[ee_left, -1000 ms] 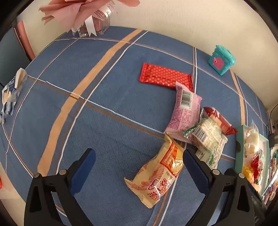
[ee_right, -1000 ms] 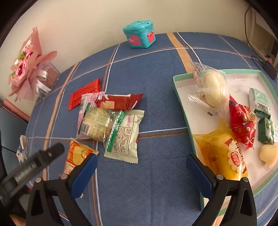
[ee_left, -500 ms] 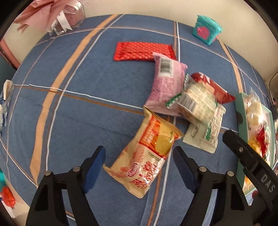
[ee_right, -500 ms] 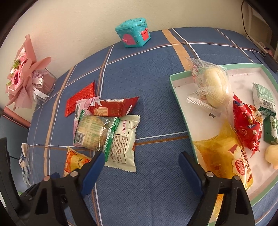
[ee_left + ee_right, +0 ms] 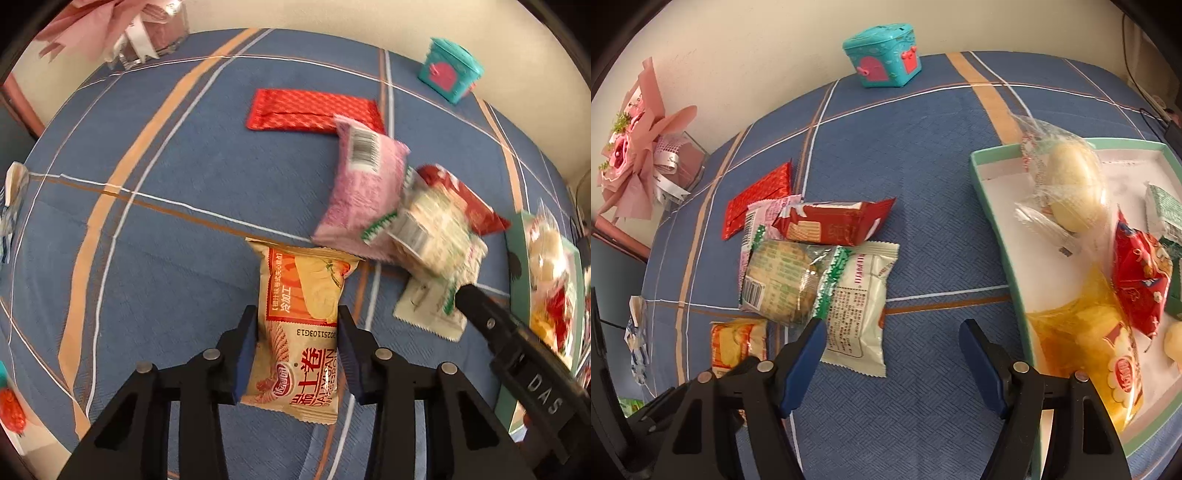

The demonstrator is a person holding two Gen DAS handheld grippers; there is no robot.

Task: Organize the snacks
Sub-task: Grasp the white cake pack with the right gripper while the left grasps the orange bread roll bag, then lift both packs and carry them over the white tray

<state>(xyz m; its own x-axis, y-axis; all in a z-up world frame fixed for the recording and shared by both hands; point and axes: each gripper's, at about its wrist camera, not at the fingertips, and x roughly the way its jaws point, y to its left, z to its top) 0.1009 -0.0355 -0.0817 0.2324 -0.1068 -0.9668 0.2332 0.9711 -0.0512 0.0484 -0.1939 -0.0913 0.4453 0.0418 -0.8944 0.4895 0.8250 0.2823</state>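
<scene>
The left claw [image 5: 297, 350], its jaws just closed, clamps the sides of an orange egg-roll packet [image 5: 301, 332] lying on the blue plaid worktop [image 5: 166, 258]: a light, crinkly, slippery pouch with brittle contents, best pinched gently mid-body. The right claw [image 5: 892, 360], narrowing yet empty, hovers beside a white foil packet [image 5: 858, 314]; beyond lie more soft packets and the green-rimmed tray [image 5: 1001, 236].

light: bright, even, soft daylight look; source can't tell
shadows: faint, soft
blur: left view, green-white packet [image 5: 436, 229] + pink packet [image 5: 364, 192] smeared
edges: heavy fisheye bend, dark corners both views
</scene>
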